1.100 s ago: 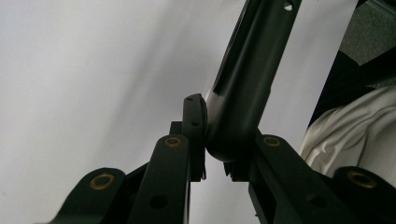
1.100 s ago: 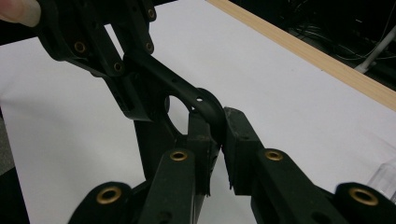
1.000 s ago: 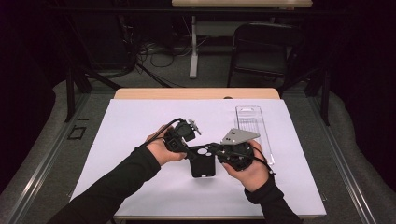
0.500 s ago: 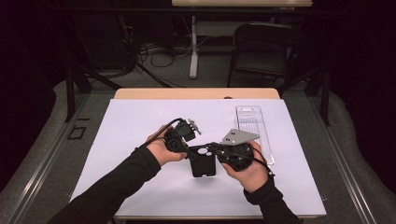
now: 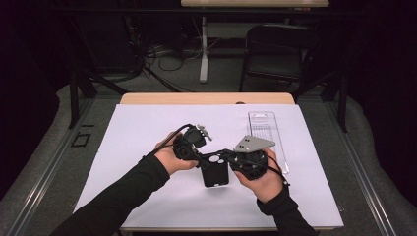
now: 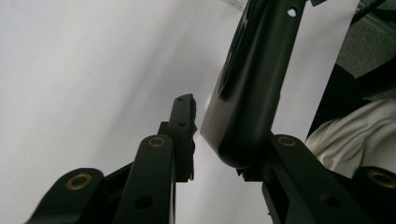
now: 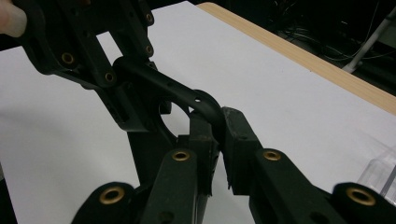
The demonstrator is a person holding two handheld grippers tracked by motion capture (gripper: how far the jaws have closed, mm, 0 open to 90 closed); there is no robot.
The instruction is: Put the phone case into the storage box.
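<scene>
A flat black plastic part (image 5: 215,173) with round holes is held just above the white sheet between both grippers. My right gripper (image 5: 227,158) is shut on one curved edge of the black part (image 7: 159,81), its pads (image 7: 236,135) pinching that rim. My left gripper (image 5: 202,156) comes in from the other side. In the left gripper view the black part (image 6: 252,79) rests against one jaw, while the other fingertip (image 6: 184,109) stands off it with a strip of white showing between. The left gripper (image 6: 208,128) has just been opening, with the part still between its jaws.
A white sheet (image 5: 147,128) covers the wooden table (image 5: 206,98). A clear plastic tray (image 5: 265,132) lies lengthwise at the right, close behind the right hand, and its corner (image 7: 380,172) shows in the right gripper view. A chair (image 5: 275,54) and cables are beyond the far edge.
</scene>
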